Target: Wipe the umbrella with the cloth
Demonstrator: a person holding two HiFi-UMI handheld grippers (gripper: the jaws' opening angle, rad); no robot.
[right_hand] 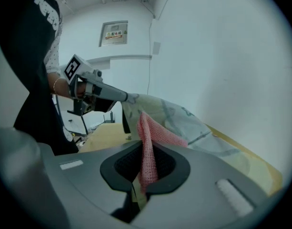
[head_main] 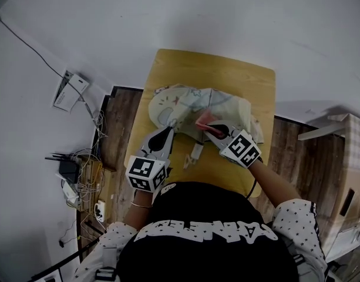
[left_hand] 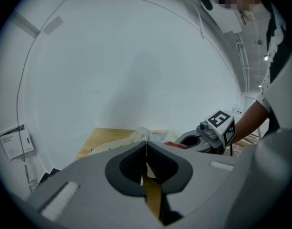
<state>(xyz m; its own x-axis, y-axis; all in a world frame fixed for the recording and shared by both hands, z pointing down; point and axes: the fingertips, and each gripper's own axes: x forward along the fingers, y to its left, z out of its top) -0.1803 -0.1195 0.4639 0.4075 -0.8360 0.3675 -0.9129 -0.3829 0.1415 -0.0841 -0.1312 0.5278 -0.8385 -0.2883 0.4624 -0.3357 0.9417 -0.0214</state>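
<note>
Head view: the patterned umbrella (head_main: 197,107), collapsed, lies mid-table (head_main: 209,63), with its long axis running from the left edge towards the right edge.

Left gripper view: the left gripper (left_hand: 146,144) has its jaws closed, pinching the umbrella's fabric edge.

Right gripper view: the right gripper (right_hand: 145,149) jaws clamp the pink cloth (right_hand: 148,142) against the umbrella. The wall sign (right_hand: 113,33) is unreadable.

The left gripper (head_main: 167,130) points forward and slightly down. Its jaws are pressed together, with a fold of the umbrella (head_main: 185,101) pinched at their tips. The right gripper (head_main: 211,129) angles inward toward it, its jaws clamped on the pink cloth (right_hand: 153,136), which stands up between and above them. Both forearms reach forward from the torso. The two sets of jaw tips are near each other but apart.
</note>
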